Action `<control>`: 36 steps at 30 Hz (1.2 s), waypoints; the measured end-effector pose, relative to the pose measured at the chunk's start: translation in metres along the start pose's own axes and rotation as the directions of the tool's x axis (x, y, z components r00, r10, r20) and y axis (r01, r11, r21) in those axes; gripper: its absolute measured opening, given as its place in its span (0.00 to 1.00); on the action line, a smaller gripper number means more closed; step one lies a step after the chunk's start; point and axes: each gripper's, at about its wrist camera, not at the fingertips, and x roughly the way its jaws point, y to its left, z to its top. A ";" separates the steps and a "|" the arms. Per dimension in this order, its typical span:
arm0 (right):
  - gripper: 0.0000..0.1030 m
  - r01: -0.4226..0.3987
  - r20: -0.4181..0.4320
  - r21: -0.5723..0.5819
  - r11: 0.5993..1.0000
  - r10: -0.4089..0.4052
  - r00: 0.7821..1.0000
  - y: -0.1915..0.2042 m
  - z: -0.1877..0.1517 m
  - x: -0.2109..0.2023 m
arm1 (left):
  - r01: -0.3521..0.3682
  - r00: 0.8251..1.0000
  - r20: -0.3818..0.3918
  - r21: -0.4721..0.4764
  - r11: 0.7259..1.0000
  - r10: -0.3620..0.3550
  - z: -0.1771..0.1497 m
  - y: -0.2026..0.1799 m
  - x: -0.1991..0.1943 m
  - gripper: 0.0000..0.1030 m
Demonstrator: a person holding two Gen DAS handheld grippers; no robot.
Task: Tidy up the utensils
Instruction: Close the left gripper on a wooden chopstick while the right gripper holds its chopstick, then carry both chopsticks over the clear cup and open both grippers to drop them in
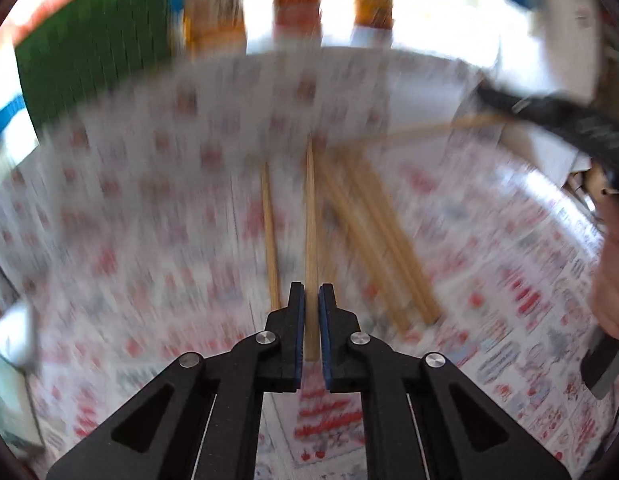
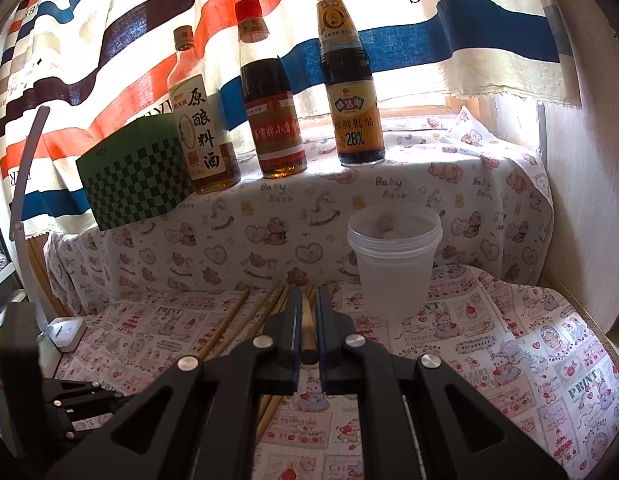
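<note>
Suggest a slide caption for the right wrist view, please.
Right gripper clamps one chopstick before a clear plastic cup.

Motion blur smears the printed cloth (image 1: 149,200) and loose chopsticks (image 1: 373,240) beyond legibility.

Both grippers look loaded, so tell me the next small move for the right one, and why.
Probably carry the right gripper forward and right, over the clear plastic cup. Its jaws are shut on a chopstick, the cup stands open and upright just ahead, and the loose chopsticks lie to its left.
</note>
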 end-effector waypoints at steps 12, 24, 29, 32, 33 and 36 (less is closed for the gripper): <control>0.06 -0.149 0.239 0.247 0.958 0.089 0.967 -0.069 0.038 -0.049 | -0.003 0.963 0.267 -0.127 0.992 0.037 0.018 0.039 -0.067 0.06; 0.06 -0.171 0.286 0.351 0.921 0.068 0.956 -0.094 0.060 -0.051 | 0.002 0.952 0.301 -0.168 0.986 0.049 0.048 0.032 -0.097 0.06; 0.06 -0.190 0.406 0.416 0.889 0.005 0.914 -0.114 0.087 -0.066 | 0.040 0.931 0.365 -0.175 0.984 0.027 0.090 0.030 -0.109 0.06; 0.06 -0.109 0.452 0.506 0.855 -0.156 0.879 -0.137 0.083 -0.073 | 0.071 0.920 0.391 -0.166 0.984 0.000 0.115 0.023 -0.111 0.06; 0.06 -0.106 0.460 0.516 0.850 -0.171 0.871 -0.143 0.081 -0.075 | 0.103 0.921 0.388 -0.170 0.980 -0.029 0.122 0.021 -0.110 0.06; 0.06 -0.115 0.485 0.534 0.838 -0.192 0.853 -0.156 0.077 -0.081 | 0.218 0.907 0.399 -0.176 0.960 -0.133 0.143 0.010 -0.107 0.06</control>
